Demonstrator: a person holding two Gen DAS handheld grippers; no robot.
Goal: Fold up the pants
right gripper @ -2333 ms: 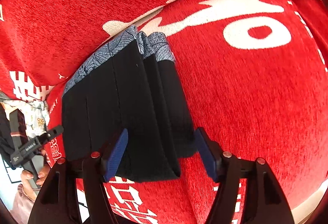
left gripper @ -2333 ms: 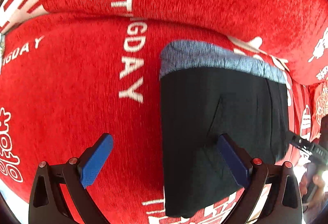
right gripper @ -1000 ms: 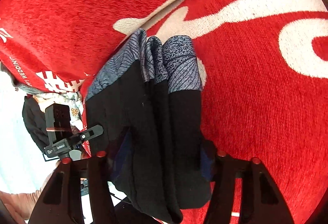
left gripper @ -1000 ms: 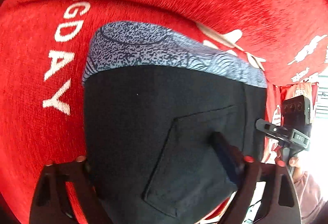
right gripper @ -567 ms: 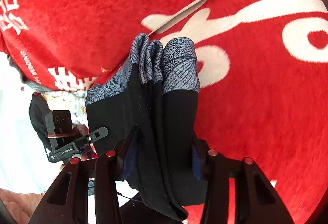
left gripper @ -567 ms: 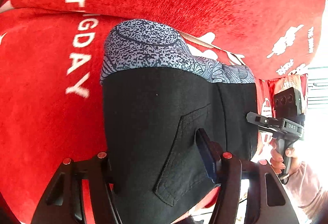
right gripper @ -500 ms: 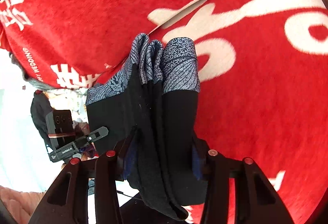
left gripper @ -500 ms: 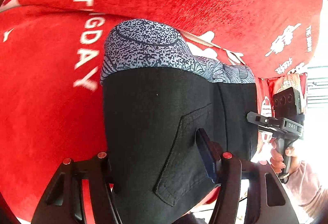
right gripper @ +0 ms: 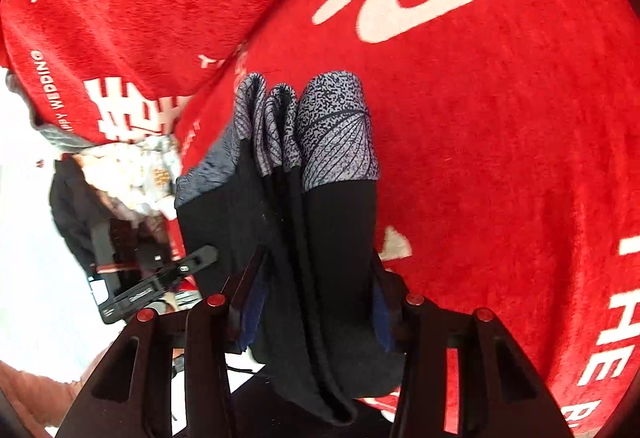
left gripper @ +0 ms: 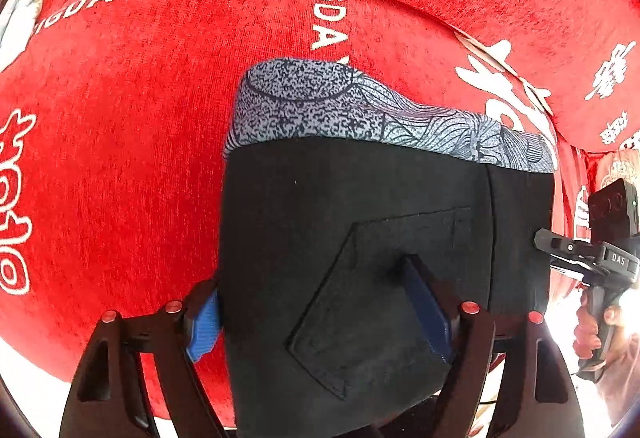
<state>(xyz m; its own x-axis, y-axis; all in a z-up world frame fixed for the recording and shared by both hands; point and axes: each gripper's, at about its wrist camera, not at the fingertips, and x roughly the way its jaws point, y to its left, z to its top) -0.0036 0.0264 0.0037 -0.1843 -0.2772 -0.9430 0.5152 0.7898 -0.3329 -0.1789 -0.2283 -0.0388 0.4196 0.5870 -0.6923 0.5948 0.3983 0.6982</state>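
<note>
The folded black pants (left gripper: 360,230), grey patterned waistband (left gripper: 360,117) at the far end, are held above the red blanket (left gripper: 120,137). The left gripper (left gripper: 320,318) clamps the near edge over the pocket; the right gripper (right gripper: 316,310) pinches the stacked layers, apparently tight

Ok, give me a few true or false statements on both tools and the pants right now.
1. The left tool is shut on the folded black pants. True.
2. The right tool is open and clear of the pants. False: it is shut on the stacked layers.
3. The patterned grey waistband points away from the left tool. True.
4. The pants hang over a blue sheet. False: the red printed blanket lies behind them.
5. A patch pocket faces the left camera. True.
</note>
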